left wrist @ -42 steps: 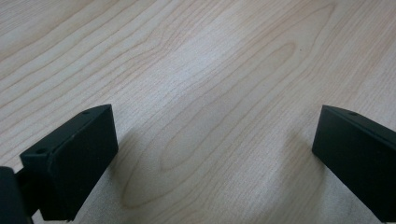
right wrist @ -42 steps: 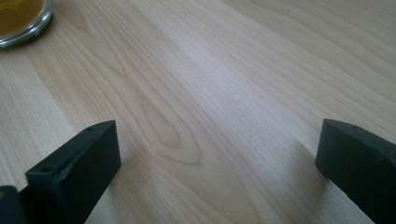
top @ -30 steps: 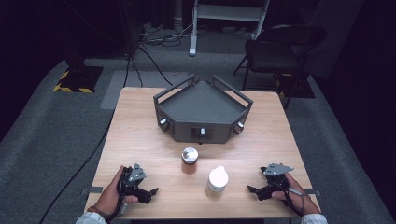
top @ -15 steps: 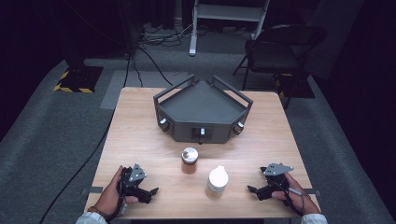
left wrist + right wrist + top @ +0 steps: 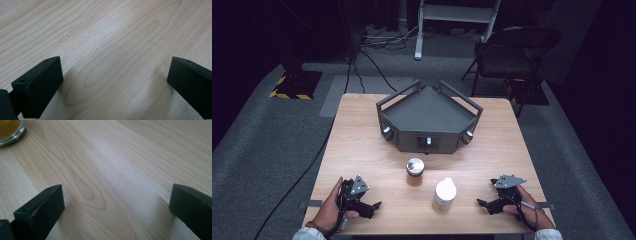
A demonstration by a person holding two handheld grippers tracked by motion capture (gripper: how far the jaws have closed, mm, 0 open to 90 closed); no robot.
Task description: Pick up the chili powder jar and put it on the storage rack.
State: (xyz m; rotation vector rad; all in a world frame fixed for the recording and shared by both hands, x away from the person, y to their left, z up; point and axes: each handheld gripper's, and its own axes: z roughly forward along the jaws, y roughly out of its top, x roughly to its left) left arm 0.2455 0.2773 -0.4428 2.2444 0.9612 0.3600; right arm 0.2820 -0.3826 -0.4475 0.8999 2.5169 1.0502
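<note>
A dark room with grey carpet (image 5: 272, 145) and a black chair (image 5: 512, 50) surrounds the pale wooden table (image 5: 362, 130), which carries a grey angular tray (image 5: 429, 107). Before it stand a white-capped bottle (image 5: 445, 195) and a silver-lidded jar (image 5: 415, 171), between the left gripper (image 5: 373, 206) and right gripper (image 5: 483, 204), both resting near the table's front edge with jaws spread wide on nothing.

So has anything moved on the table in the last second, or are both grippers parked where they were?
Nothing visibly changed. The left gripper and right gripper rest on the table near its front edge, jaws open and empty, as before. The brown jar, the white bottle and the grey tray stand where they were.
</note>
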